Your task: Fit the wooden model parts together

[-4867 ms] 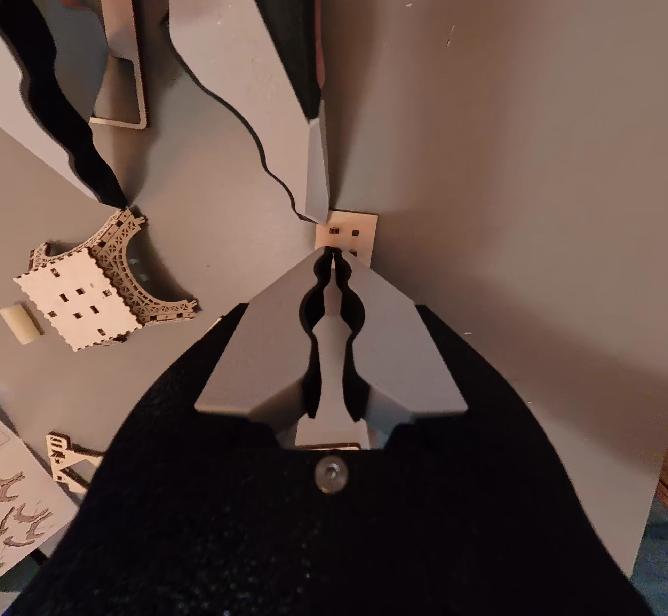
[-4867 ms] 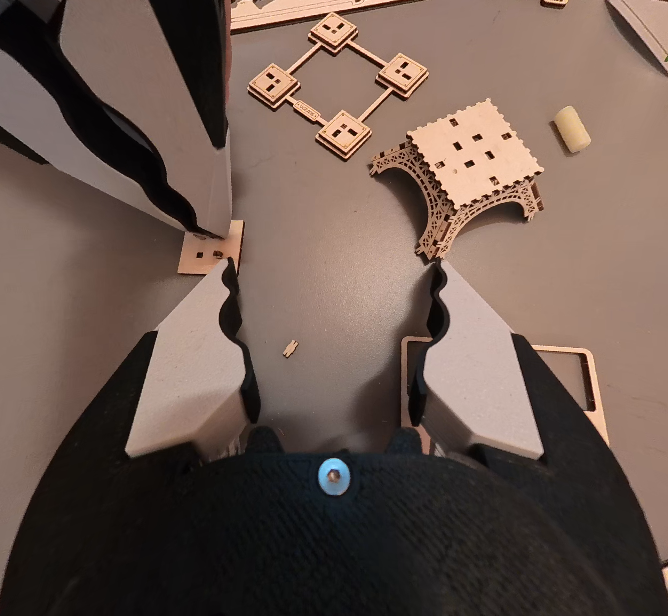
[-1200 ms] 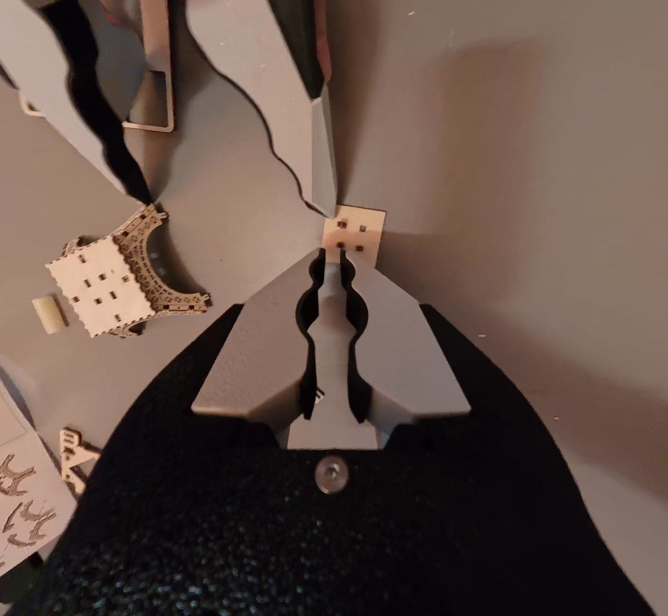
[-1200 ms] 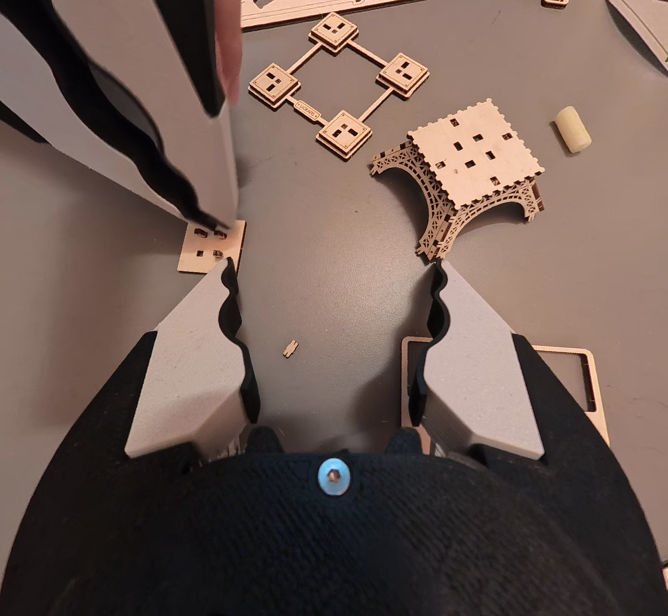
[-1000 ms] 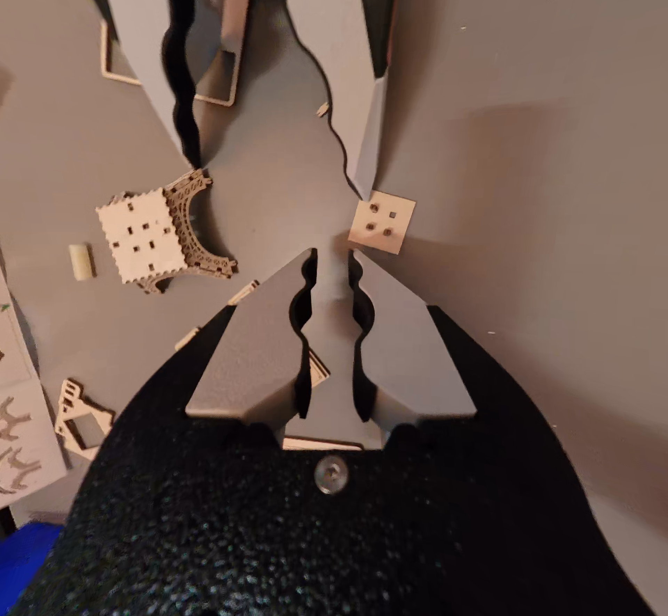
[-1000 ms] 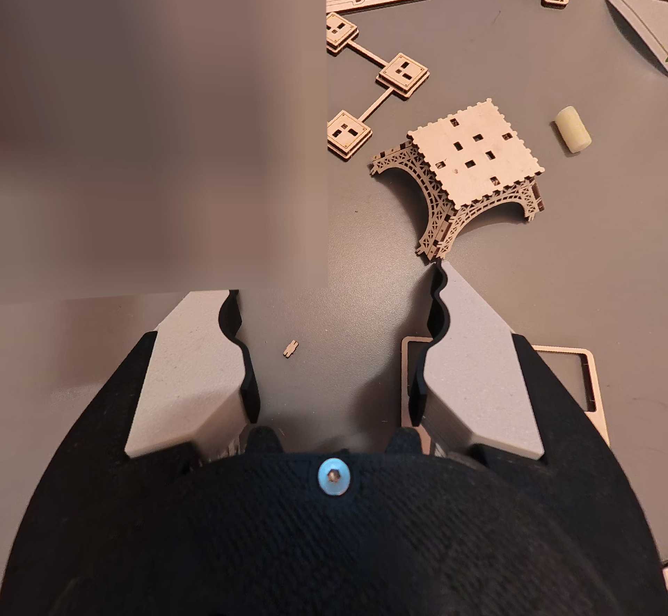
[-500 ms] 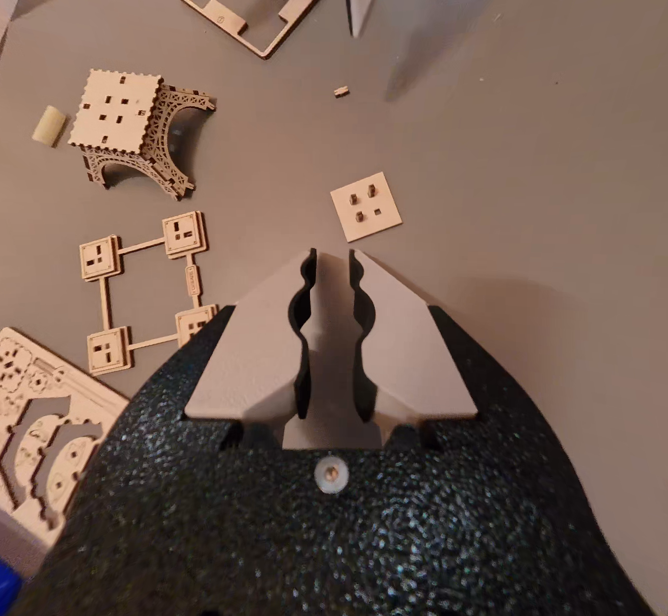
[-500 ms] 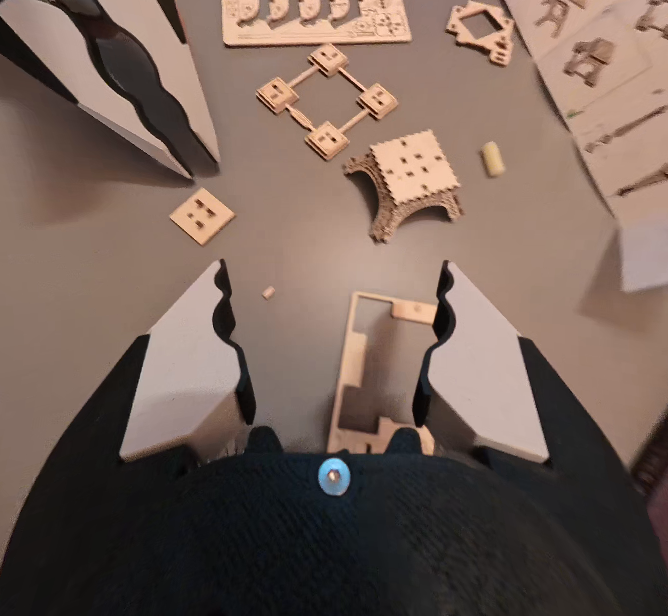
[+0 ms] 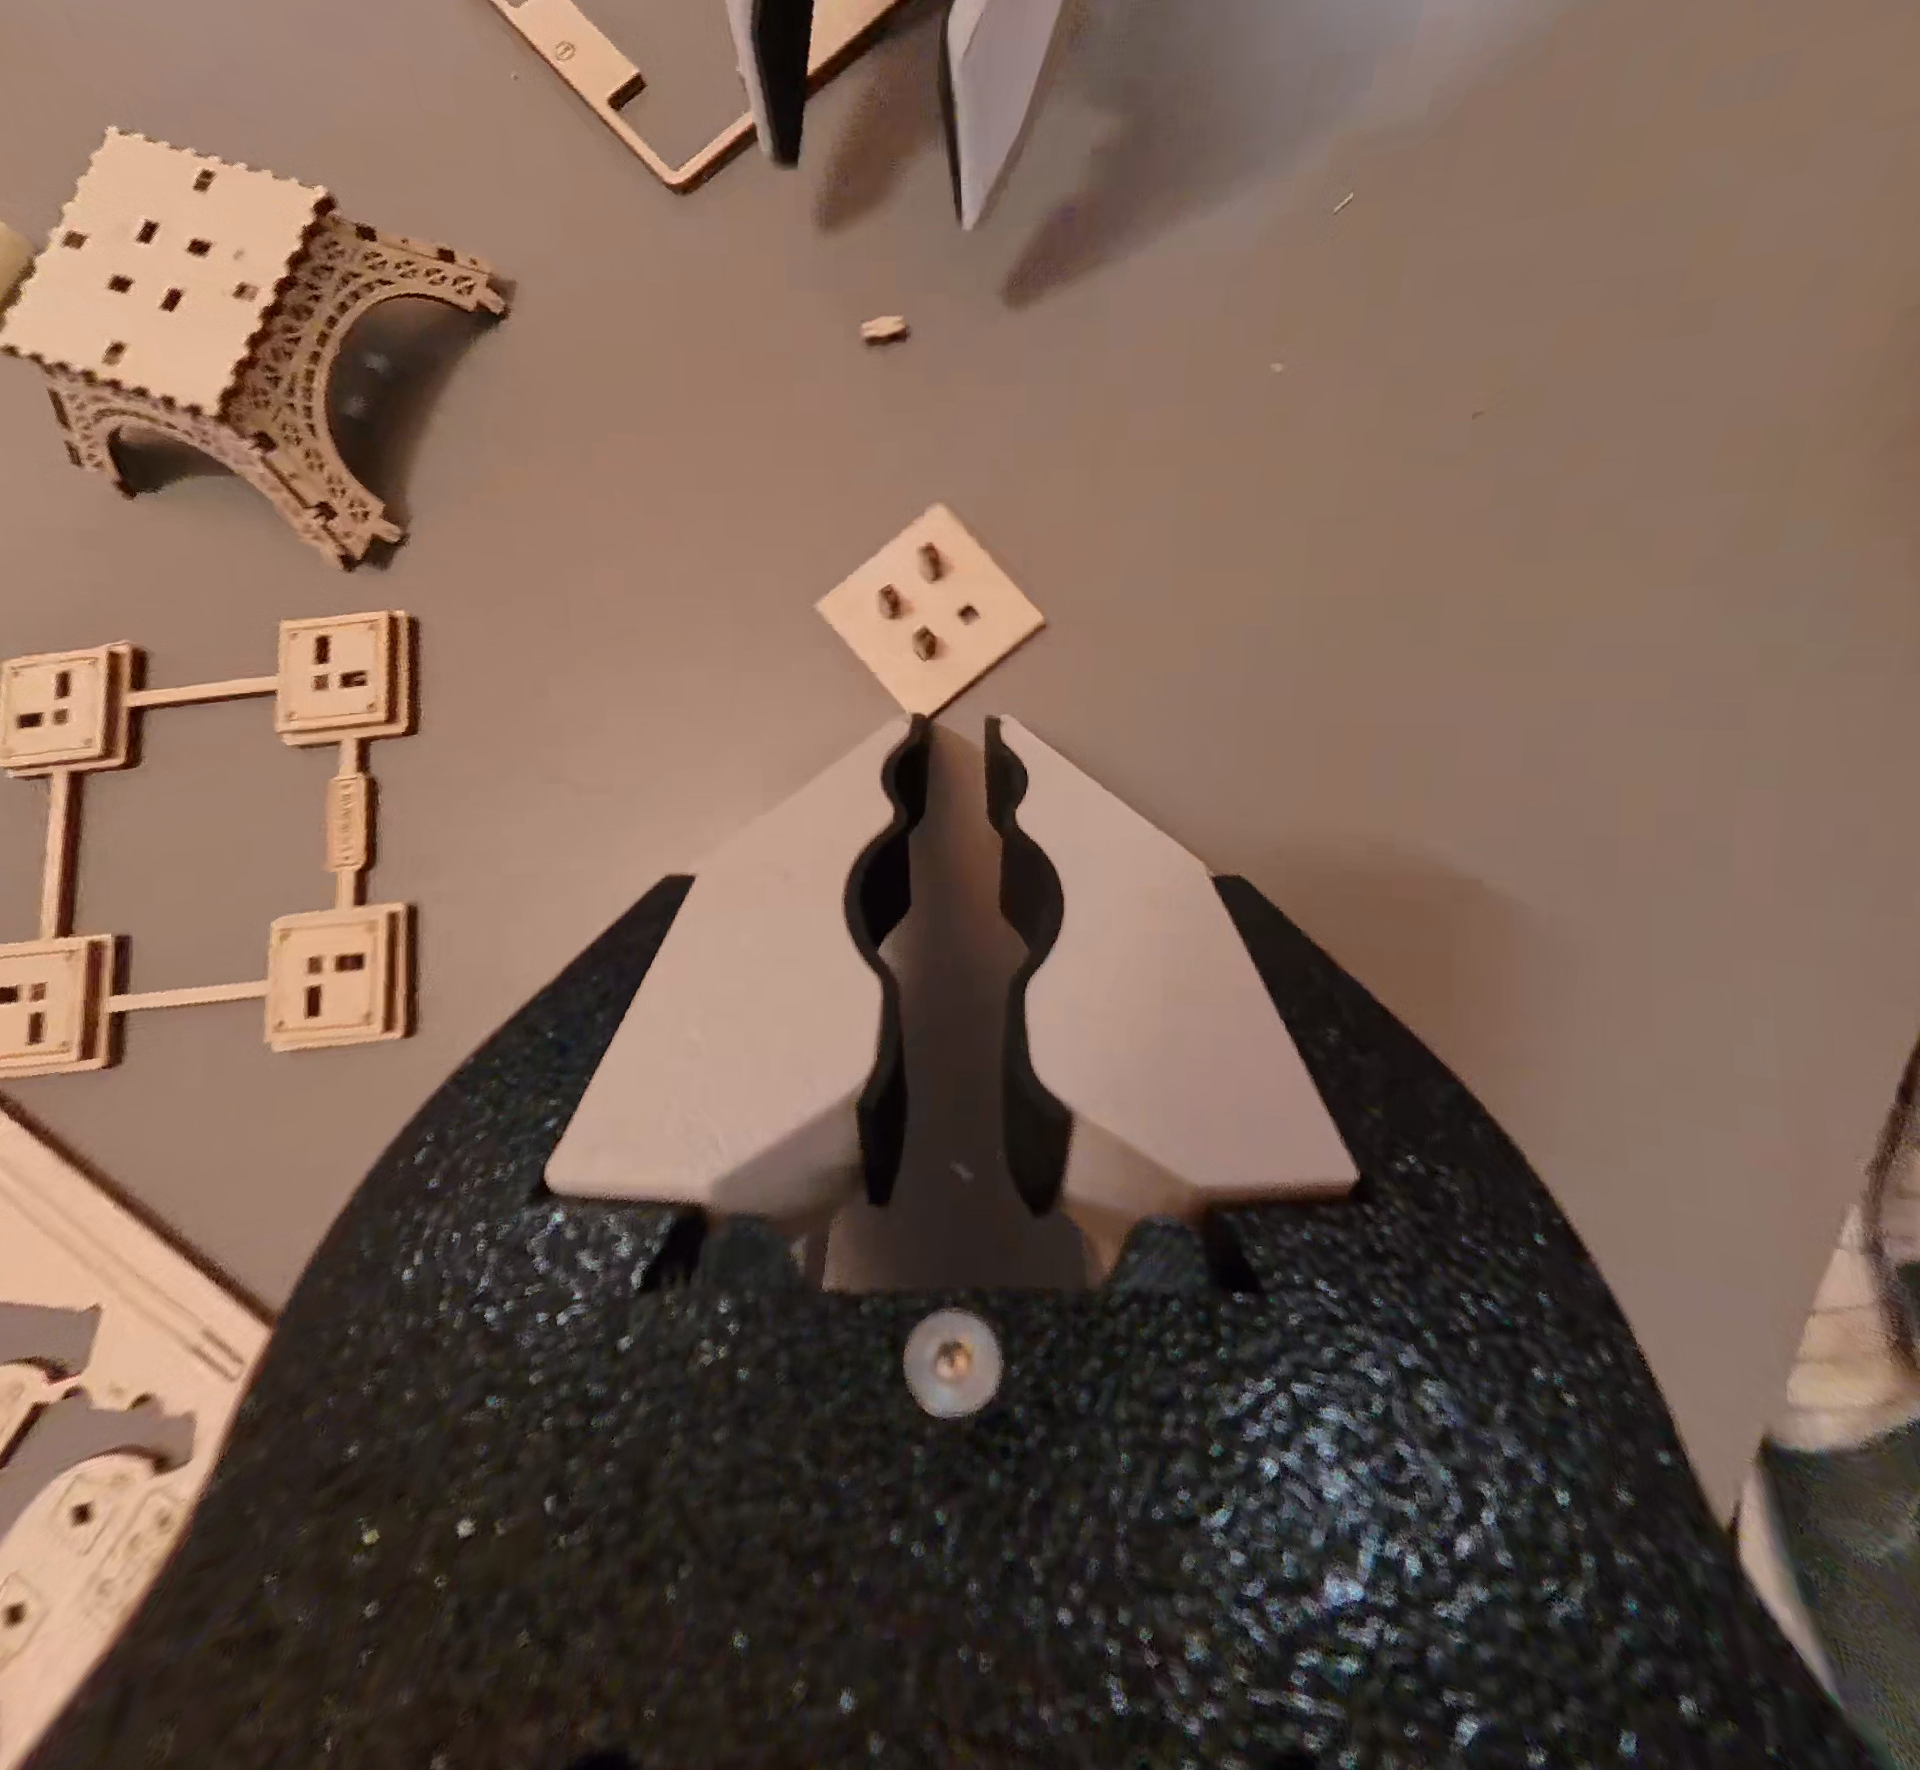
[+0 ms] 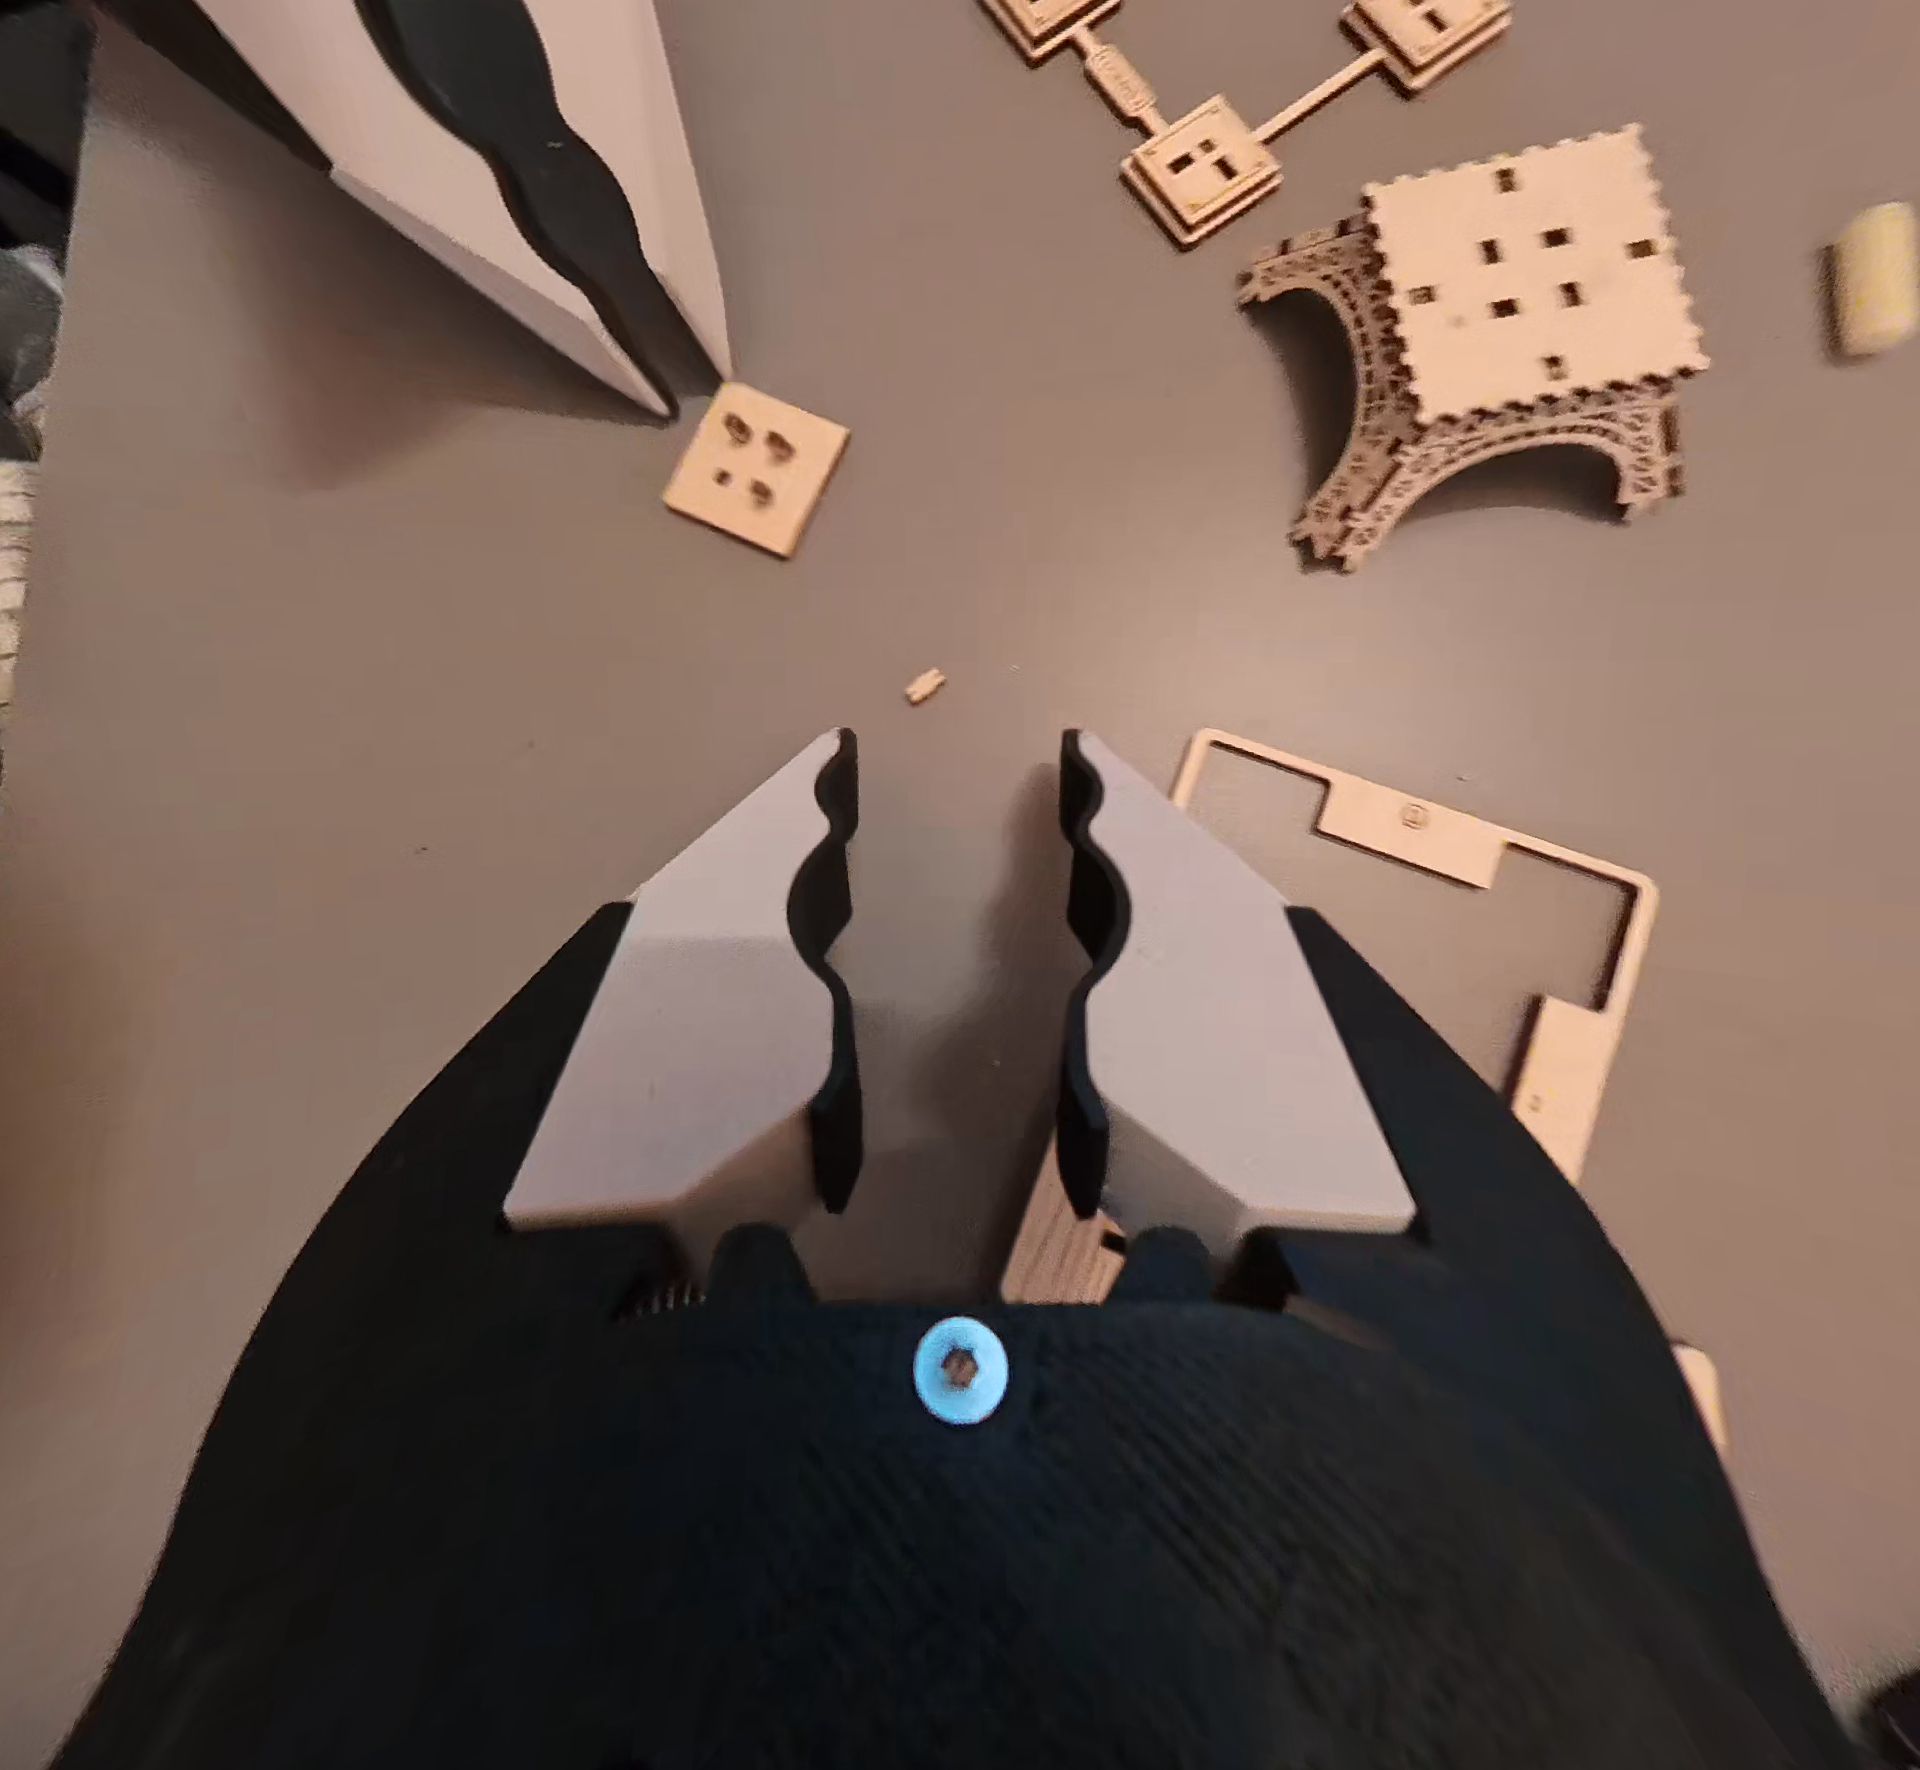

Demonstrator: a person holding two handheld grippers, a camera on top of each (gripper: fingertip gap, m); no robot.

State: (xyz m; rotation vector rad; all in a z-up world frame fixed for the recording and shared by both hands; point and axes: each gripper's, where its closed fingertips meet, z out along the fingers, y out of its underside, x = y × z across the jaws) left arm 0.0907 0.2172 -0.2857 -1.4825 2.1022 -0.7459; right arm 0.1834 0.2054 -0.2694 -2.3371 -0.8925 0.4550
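Left wrist cam picks up stuff the right one doesn't: corner of a flat wood sheet with cutouts (image 9: 94,1388) at bottom left, and a bit of cloth (image 9: 1860,1408) on the right edge. Right wrist cam alone shows the small pale cylinder (image 10: 1873,278) clearly, just past the arched tower base (image 10: 1486,338). Left gripper (image 9: 954,728) has its fingers nearly together w/ a slim gap, nothing in it, tips right at the corner of the small square plate (image 9: 928,621). Right gripper (image 10: 958,741) is spread wider, also empty, w/ a tiny wood peg (image 10: 924,684) lying just ahead of it. Plate lies flat mid-table, turned like a diamond in the left cam, one corner toward the left gripper; it's square so no real long axis. Tower base stands upright on its legs, slotted top up. The four-square frame (image 10: 1242,27) lies flat near it, and the empty rectangular frame (image 10: 1455,837) lies flat beside the right gripper. Table (image 10: 416,733) is plain matte grey-brown, dim warm light; table edges and the room aren't visible.
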